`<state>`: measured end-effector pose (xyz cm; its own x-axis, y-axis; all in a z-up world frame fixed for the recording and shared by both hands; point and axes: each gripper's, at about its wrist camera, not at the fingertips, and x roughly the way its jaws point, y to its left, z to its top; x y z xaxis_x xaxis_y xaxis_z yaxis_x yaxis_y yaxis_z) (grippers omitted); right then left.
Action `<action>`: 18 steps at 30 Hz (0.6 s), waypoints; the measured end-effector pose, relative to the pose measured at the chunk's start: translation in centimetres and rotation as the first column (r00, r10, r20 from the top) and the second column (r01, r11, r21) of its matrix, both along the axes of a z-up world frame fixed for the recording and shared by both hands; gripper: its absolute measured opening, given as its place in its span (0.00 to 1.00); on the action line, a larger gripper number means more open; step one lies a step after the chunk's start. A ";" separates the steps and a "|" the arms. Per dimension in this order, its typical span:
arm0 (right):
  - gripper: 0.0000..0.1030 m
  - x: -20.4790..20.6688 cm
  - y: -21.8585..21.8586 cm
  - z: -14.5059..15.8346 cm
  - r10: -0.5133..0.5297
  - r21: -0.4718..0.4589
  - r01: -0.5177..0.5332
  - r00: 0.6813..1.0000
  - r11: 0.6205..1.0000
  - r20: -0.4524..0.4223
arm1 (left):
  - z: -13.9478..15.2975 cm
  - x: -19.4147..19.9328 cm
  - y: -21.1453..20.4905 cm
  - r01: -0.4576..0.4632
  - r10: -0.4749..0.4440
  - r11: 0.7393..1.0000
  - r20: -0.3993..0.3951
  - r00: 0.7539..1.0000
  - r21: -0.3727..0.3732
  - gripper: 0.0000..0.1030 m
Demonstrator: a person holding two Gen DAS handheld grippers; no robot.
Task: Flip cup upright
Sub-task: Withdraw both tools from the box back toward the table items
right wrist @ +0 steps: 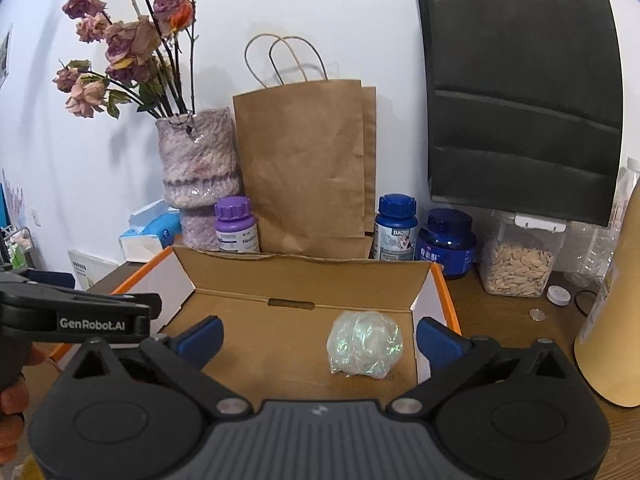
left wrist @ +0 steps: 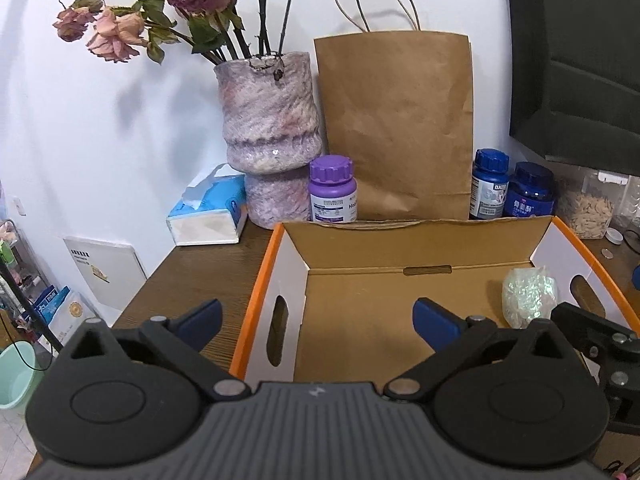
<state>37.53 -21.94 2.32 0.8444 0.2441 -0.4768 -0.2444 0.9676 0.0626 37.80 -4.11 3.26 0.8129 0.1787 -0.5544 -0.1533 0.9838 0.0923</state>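
A small iridescent, translucent cup sits on the floor of an open cardboard box with orange edges, near the box's right wall. I cannot tell which way its mouth faces. My right gripper hangs open just in front of the cup, blue fingertips spread wide, touching nothing. In the left wrist view the cup lies far right of my left gripper. That gripper is open over the box's left half, with only the bare box floor between its fingers. A hand holds the left gripper's body.
Behind the box stand a knitted vase of dried roses, a brown paper bag, a purple-capped bottle and two blue bottles. A seed container and a tan cylinder are at the right, a tissue pack at the left.
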 end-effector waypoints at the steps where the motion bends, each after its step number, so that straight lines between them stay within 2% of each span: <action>1: 1.00 -0.2 0.0 0.2 0.003 0.001 -0.003 1.000 1.000 0.006 | 0.1 -0.2 0.0 0.000 0.000 1.000 0.002 1.000 0.000 1.00; 12: 1.00 -3.5 0.0 2.6 0.019 0.001 -0.019 0.996 1.000 0.086 | 1.7 -3.7 0.5 0.015 -0.014 1.000 0.035 0.999 -0.014 1.00; 18: 1.00 -5.6 -0.1 3.0 0.017 -0.011 -0.017 0.995 1.000 0.098 | 2.3 -6.2 0.4 0.029 -0.028 0.999 0.044 0.999 -0.023 1.00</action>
